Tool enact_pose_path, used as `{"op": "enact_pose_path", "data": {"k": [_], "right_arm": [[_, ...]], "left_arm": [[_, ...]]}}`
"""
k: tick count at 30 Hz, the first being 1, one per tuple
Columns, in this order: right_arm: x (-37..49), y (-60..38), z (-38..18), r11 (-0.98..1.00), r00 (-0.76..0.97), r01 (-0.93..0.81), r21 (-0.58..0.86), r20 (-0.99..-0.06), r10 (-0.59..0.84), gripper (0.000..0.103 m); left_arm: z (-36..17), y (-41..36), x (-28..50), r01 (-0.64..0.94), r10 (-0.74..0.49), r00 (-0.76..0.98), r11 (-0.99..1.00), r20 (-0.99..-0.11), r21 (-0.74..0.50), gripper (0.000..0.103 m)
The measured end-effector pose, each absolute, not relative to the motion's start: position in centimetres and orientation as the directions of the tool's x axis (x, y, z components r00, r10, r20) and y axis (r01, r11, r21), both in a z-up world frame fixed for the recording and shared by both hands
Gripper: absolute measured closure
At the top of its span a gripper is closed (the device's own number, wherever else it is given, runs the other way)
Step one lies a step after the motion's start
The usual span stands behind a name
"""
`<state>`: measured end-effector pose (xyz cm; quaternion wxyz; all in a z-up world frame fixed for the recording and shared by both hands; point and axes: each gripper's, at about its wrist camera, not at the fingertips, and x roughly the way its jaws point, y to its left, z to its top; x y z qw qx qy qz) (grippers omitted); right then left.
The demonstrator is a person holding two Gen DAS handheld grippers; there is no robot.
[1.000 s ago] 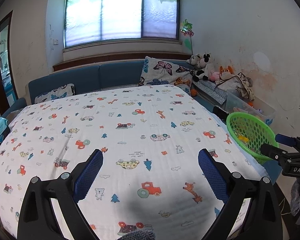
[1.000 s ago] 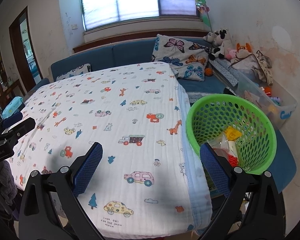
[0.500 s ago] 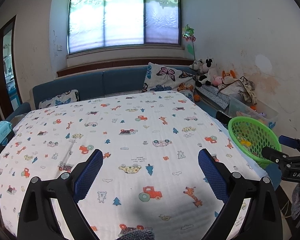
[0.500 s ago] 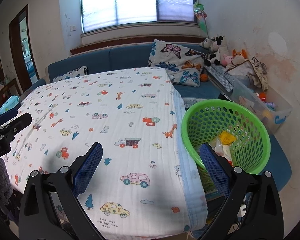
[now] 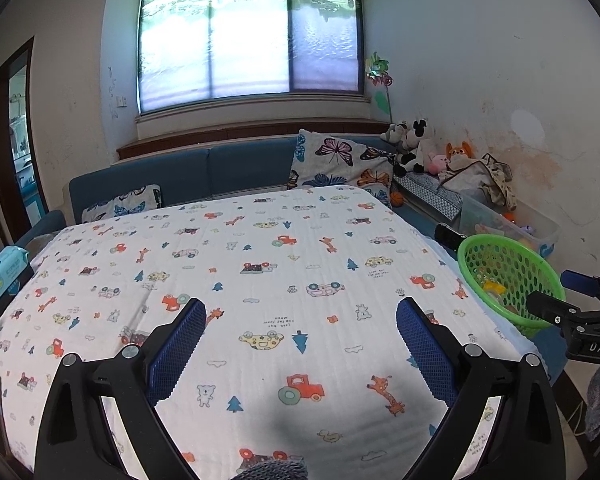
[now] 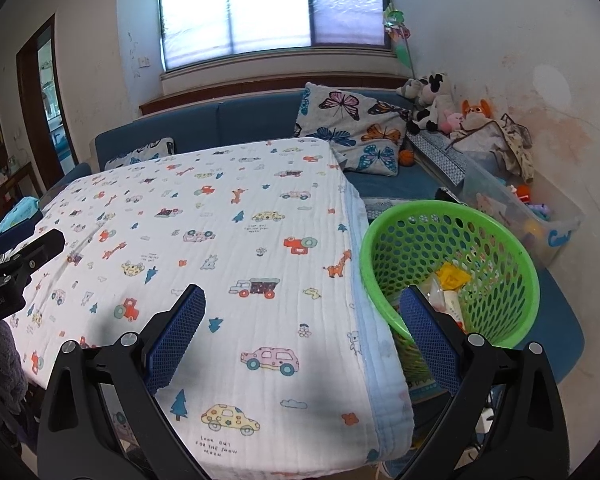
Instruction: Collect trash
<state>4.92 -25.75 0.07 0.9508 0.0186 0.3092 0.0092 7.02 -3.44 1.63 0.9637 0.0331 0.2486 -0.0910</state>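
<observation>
A green plastic basket (image 6: 496, 240) stands beside the right edge of the table, with several wrappers inside, among them a yellow packet (image 6: 453, 276). In the left wrist view the basket (image 5: 512, 264) shows at the right. My left gripper (image 5: 300, 320) hangs open over the near middle of the cartoon-print cloth (image 5: 240, 264), with nothing between its fingers. My right gripper (image 6: 300, 300) is open too, above the cloth's near right corner (image 6: 260, 240), its right finger (image 6: 428, 328) in front of the basket. No trash shows on the cloth.
A pack of wet wipes (image 5: 4, 270) lies at the table's left edge. A blue sofa (image 5: 220, 172) with butterfly cushions (image 6: 352, 132) runs behind the table. Plush toys (image 6: 432, 100) and a clear toy bin (image 6: 520, 208) fill the right corner.
Both grippers have drawn back and risen from the table, so more of the room shows. Both stay open and hold nothing.
</observation>
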Motion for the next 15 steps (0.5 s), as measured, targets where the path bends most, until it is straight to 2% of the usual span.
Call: {"op": "enact_pose_path", "data": {"k": [15], "right_arm": [[4.94,-25.77,0.07,0.999,0.809,-0.009,0.042,-0.588,0.032,0.006]], "left_arm": [[1.57,-3.48,6.99,0.192,-0.159,0.859,0.981,-0.486,0.019,0.01]]}}
